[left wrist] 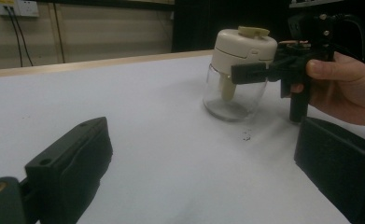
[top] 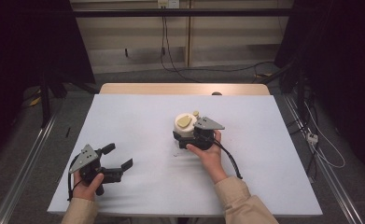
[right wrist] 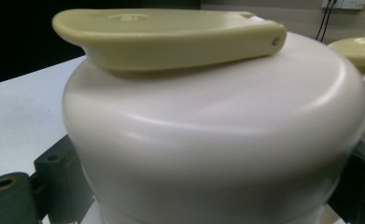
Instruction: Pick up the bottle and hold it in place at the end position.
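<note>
From the high view, a white table (top: 138, 116) holds a small jar (top: 186, 127) a bit past the middle, toward 1 o'clock. The jar has a cream lid (top: 184, 128) with a yellow flap (top: 185, 121) on top. The right gripper (top: 189, 138) sits at the jar's 5 o'clock side, with its jaws on both sides of the jar. The right hand (top: 207, 151) holds it from behind. The left gripper (top: 118, 157) rests near the table's 7 o'clock corner, well apart from the jar. Its jaws are spread wide with nothing in between. The left hand (top: 87, 184) holds it.

In the left gripper view, the two black jaws stand far apart at the bottom. The jar (left wrist: 236, 91) stands upright on the table at 1 o'clock. Its lower part is clear glass. The right gripper (left wrist: 264, 71) pinches the jar just under the lid (left wrist: 243, 49), and the right hand (left wrist: 346, 91) is at 3 o'clock.

In the right gripper view, the lid (right wrist: 217, 149) is very close. The yellow flap (right wrist: 166, 35) lies flat on top at 12 o'clock. The jaws press on the lid's two sides, at 8 o'clock and 4 o'clock.
</note>
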Demonstrator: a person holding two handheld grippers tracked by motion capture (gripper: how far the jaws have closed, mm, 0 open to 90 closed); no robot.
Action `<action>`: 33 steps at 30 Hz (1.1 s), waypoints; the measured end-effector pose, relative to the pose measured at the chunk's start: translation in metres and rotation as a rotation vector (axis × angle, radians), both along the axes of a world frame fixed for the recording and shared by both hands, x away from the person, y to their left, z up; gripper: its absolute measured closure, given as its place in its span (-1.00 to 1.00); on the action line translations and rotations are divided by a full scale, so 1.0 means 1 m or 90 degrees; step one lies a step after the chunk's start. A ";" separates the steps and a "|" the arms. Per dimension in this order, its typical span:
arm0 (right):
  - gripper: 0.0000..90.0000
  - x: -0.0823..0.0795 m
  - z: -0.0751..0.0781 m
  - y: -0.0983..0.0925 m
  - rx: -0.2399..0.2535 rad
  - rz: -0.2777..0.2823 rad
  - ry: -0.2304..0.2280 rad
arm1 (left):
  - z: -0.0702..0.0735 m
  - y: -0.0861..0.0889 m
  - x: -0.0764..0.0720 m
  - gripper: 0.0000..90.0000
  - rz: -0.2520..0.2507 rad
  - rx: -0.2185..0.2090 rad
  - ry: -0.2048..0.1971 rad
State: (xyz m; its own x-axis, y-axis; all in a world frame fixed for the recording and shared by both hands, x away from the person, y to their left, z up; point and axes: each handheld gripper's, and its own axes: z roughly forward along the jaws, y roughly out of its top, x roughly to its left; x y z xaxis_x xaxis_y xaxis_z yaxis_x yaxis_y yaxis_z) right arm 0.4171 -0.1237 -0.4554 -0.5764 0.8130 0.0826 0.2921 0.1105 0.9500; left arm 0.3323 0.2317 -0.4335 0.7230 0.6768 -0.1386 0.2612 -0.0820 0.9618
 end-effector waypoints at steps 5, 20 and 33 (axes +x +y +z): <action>-0.86 0.000 0.000 0.000 0.002 -0.001 0.001 | 0.000 -0.006 0.002 -0.93 -0.007 -0.006 0.002; -0.86 0.000 -0.001 0.000 0.006 0.000 0.004 | 0.010 -0.033 0.008 -0.92 -0.013 -0.024 0.006; -0.87 0.001 -0.001 -0.001 0.006 0.000 0.007 | 0.019 -0.048 0.020 -0.80 -0.013 -0.030 0.017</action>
